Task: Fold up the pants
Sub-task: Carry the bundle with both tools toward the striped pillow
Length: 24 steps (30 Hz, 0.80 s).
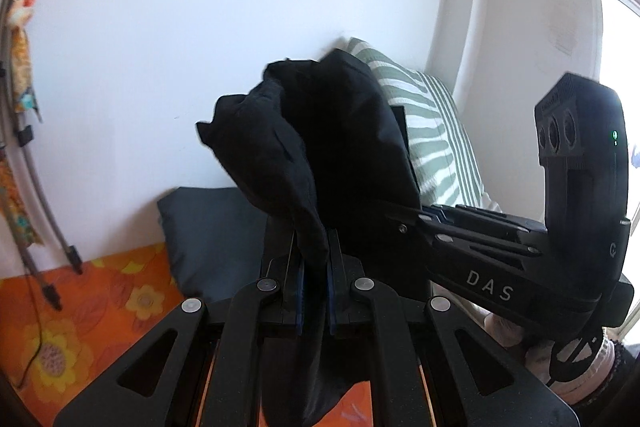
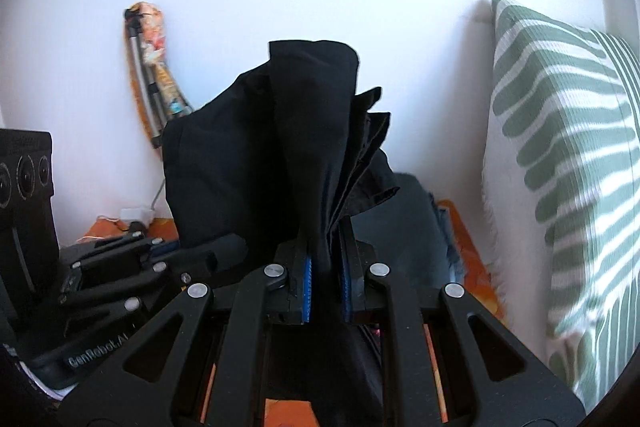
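Note:
The black pants [image 1: 320, 143] hang bunched between both grippers, lifted above the orange flowered bedcover [image 1: 100, 307]. My left gripper [image 1: 314, 267] is shut on a fold of the black pants, the cloth rising in a lump past its blue pads. In the right wrist view my right gripper [image 2: 326, 267] is shut on another gathered fold of the pants [image 2: 288, 139], which stands up in pleats in front of it. The right gripper's body [image 1: 520, 259] shows at the right of the left wrist view, and the left gripper's body [image 2: 120, 267] lies at the lower left of the right wrist view. The two grippers are close side by side.
A green-and-white striped pillow [image 2: 568, 163] leans against the white wall on the right. A dark grey cushion [image 1: 212, 235] lies behind the pants on the bed. A folded stand with patterned cloth [image 2: 156, 75] leans on the wall at left. A bright window [image 1: 616, 67] is far right.

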{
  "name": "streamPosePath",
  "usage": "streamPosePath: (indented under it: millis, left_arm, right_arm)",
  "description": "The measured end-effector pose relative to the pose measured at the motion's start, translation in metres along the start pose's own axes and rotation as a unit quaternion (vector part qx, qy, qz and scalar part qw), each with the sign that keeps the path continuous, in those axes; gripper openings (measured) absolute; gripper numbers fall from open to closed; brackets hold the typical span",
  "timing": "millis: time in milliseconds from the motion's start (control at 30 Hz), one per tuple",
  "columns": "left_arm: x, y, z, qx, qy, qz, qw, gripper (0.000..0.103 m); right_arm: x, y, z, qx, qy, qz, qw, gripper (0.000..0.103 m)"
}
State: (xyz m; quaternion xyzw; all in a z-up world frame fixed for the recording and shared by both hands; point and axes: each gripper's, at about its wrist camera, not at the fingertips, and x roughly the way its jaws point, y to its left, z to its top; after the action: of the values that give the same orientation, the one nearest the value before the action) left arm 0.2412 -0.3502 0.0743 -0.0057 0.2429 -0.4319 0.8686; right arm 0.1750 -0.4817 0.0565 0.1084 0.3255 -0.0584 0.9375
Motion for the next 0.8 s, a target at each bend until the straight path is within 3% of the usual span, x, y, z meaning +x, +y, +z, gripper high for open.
streamPosePath:
  millis: [333,500,567,700,800]
  left_arm:
    - [0.087,0.046,0.009,-0.021,0.029,0.020,0.9991,0.007]
    - [0.118,0.069,0.005,-0.023,0.039,0.053,0.9976,0.006]
    - [0.124,0.080,0.004,-0.024,0.037,0.084,0.9955,0.007]
    - [0.135,0.102,-0.001,-0.031,0.047,0.142,0.9882,0.009]
    - [0.134,0.108,-0.005,-0.025,0.052,0.155,0.9863,0.009]
  right_arm:
    - [0.096,-0.037,0.019,0.015,0.032,-0.006,0.999,0.012]
    - [0.149,-0.066,0.016,0.038,0.056,-0.001,0.998,0.012]
    - [0.166,-0.077,0.014,0.042,0.067,-0.007,0.997,0.012]
    - [0.193,-0.092,0.011,0.019,0.082,-0.101,0.991,0.033]
    - [0.195,-0.102,0.009,0.016,0.083,-0.138,0.987,0.033]
